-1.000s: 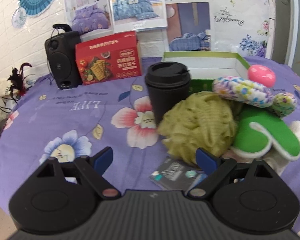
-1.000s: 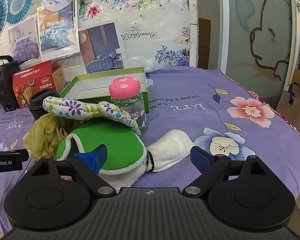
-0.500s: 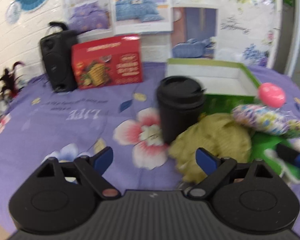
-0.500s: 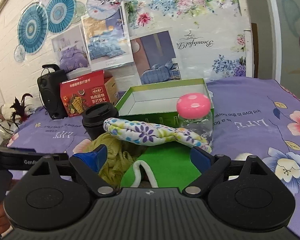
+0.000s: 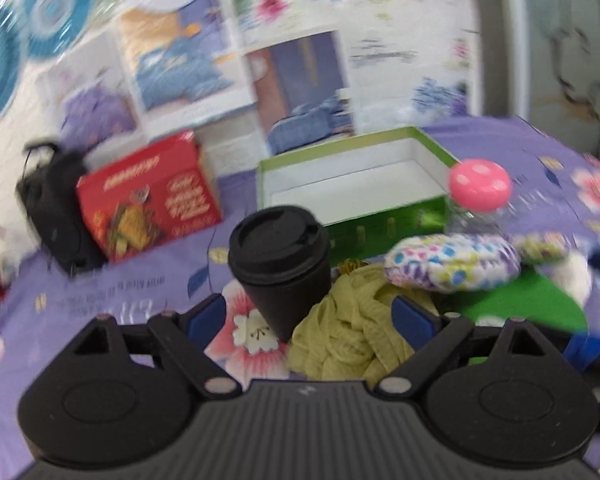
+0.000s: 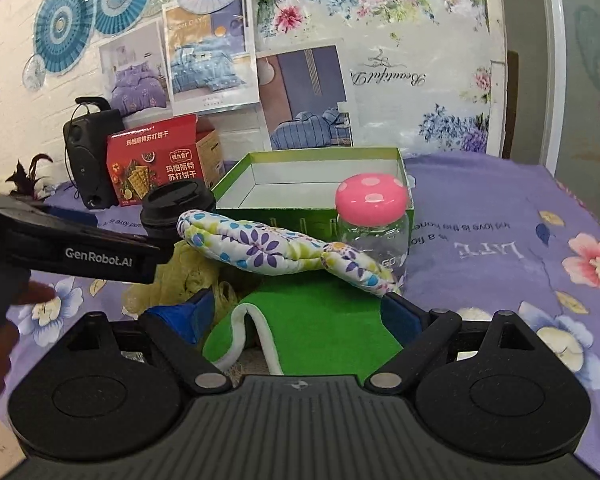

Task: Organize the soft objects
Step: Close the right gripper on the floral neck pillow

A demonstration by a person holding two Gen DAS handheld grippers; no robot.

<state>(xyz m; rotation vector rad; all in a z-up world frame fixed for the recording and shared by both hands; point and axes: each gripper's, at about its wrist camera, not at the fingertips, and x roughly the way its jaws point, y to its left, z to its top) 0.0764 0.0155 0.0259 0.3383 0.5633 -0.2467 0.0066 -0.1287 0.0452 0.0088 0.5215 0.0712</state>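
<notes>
Soft things lie heaped at the middle of the desk (image 6: 500, 200): a yellow-green mesh sponge (image 5: 352, 320) touching a black lidded cup (image 5: 278, 256), a green mitt (image 6: 320, 316) to its right, and a flowered padded cloth (image 6: 276, 248) draped across both. Behind them sits an open green box (image 6: 312, 188), with a pink-capped jar (image 6: 372, 216) at its near right corner. The left gripper (image 5: 310, 316) stands wide open over the sponge and cup, holding nothing. The right gripper (image 6: 300, 312) is also spread wide, empty, above the green mitt.
</notes>
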